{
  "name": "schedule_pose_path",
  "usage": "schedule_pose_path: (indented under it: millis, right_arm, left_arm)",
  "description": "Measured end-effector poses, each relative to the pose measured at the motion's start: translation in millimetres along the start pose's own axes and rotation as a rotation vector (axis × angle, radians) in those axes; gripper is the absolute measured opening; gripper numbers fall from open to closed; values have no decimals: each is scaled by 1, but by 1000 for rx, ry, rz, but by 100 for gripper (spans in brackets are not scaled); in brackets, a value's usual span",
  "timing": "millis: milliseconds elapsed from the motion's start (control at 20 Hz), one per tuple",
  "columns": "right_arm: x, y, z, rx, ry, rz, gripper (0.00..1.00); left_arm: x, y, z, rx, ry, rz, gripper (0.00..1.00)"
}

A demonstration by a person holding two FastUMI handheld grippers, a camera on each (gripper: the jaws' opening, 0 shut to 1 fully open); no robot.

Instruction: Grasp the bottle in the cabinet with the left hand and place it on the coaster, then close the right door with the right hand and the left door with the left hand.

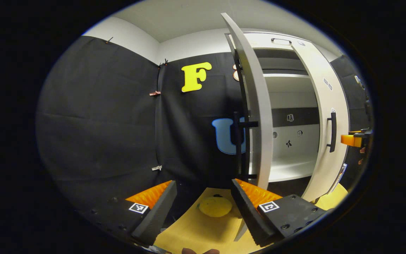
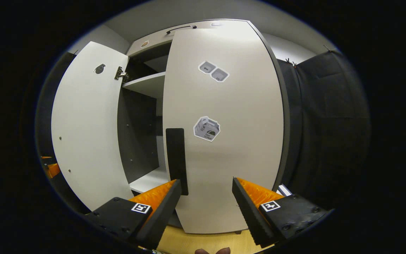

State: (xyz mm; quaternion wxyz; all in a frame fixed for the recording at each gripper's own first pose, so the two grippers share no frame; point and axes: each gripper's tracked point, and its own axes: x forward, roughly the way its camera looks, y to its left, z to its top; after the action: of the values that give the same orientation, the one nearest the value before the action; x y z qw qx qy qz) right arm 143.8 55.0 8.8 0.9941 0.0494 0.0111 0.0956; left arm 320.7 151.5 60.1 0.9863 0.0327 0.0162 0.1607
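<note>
My left gripper (image 1: pixel 203 184) is open and empty, above the yellow table (image 1: pixel 196 229). Between its fingers, lower down, lies a round yellow object (image 1: pixel 215 206); I cannot tell whether it is the coaster or the bottle's top. The left door (image 1: pixel 257 106) stands edge-on just beyond my right finger, its black handle (image 1: pixel 237 141) facing left. The white shelves (image 1: pixel 289 169) inside look bare. My right gripper (image 2: pixel 206 181) is open, close before the right door (image 2: pixel 224 123), with the black handle (image 2: pixel 176 160) just above its left finger. The right gripper (image 1: pixel 352 140) also shows orange past the right door (image 1: pixel 326 123).
Inside the cabinet, a dark back wall (image 2: pixel 137 134) and a white shelf (image 2: pixel 146 84) show between the doors. The left door's inner face (image 2: pixel 86 130) swings wide open. Stickers (image 2: pixel 206 128) dot the right door. Wooden table edge (image 2: pixel 206 243) lies below.
</note>
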Motion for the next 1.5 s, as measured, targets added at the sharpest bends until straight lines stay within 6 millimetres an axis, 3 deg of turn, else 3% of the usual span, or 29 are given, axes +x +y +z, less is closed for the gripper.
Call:
schedule_pose_path:
  millis: [150, 250, 350, 450, 700, 750, 850, 1100, 1200, 1350, 1400, 1500]
  right_arm:
    - [-30, -13, 2, -22, -4, -49, 97]
    - [-50, -24, 4, -35, -8, -87, 96]
    - [-69, -35, 6, -31, -11, -122, 96]
    - [-83, -44, 8, -25, -17, -152, 97]
    - [-103, -55, 5, -10, -11, -180, 97]
    - [-106, -57, 5, -10, -10, -181, 97]
    - [-106, -60, 2, -11, -7, -177, 96]
    - [-108, -78, 1, -8, 0, -171, 97]
    - [-107, -85, 0, 2, 1, -171, 97]
    - [-105, -96, -1, 11, 6, -175, 97]
    - [-105, -99, -2, 14, 7, -176, 97]
    - [-106, -107, -3, 17, 10, -181, 97]
  left_arm:
    - [27, 9, -6, 15, 1, 14, 99]
    - [38, 3, -9, 13, 1, -17, 97]
    - [36, 1, -8, -1, -3, -36, 92]
    - [31, -10, -11, -55, 12, -80, 92]
    - [11, -73, -8, -68, 19, -218, 93]
    - [9, -87, -8, -75, 22, -243, 89]
    - [5, -119, -8, -112, 33, -289, 93]
    - [18, -191, -3, -179, 42, -369, 97]
    - [27, -222, -2, -182, 47, -395, 94]
    - [39, -245, 4, -149, 25, -383, 98]
    - [42, -250, 3, -142, 19, -377, 90]
    - [43, -257, 1, -145, 18, -369, 90]
